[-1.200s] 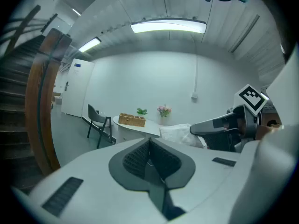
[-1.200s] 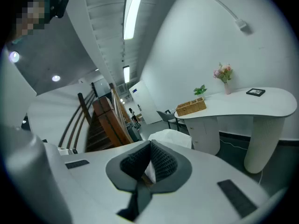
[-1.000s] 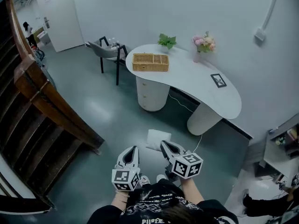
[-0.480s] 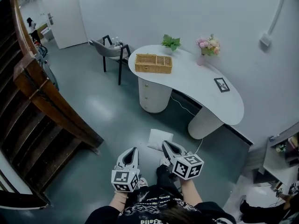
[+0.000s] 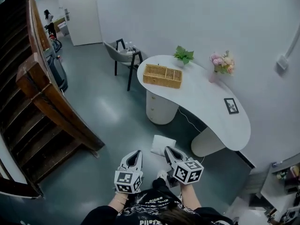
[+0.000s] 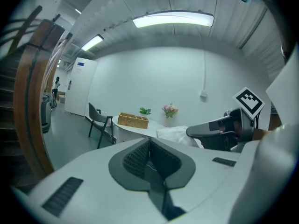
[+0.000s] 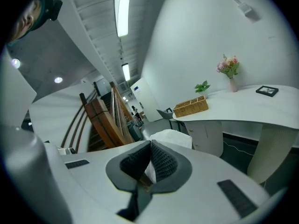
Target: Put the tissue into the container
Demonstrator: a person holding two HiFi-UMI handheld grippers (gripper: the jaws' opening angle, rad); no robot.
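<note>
A white tissue hangs from my right gripper, which is shut on it. In the right gripper view the tissue sticks out past the closed tips of the right gripper. My left gripper is beside it, shut with nothing held; in its own view the left gripper shows its pads meeting. The tissue and the right gripper show at the right of that view. The woven basket stands on the white curved table ahead, well beyond both grippers. The basket looks empty.
A wooden stair banister runs along the left. A grey chair stands behind the table. On the table are a green plant, a vase of pink flowers and a picture frame. A person stands far back.
Both grippers have been carried forward across the floor toward the table, the tissue still held in the right one. The table and the basket now sit closer and lower in the head view.
</note>
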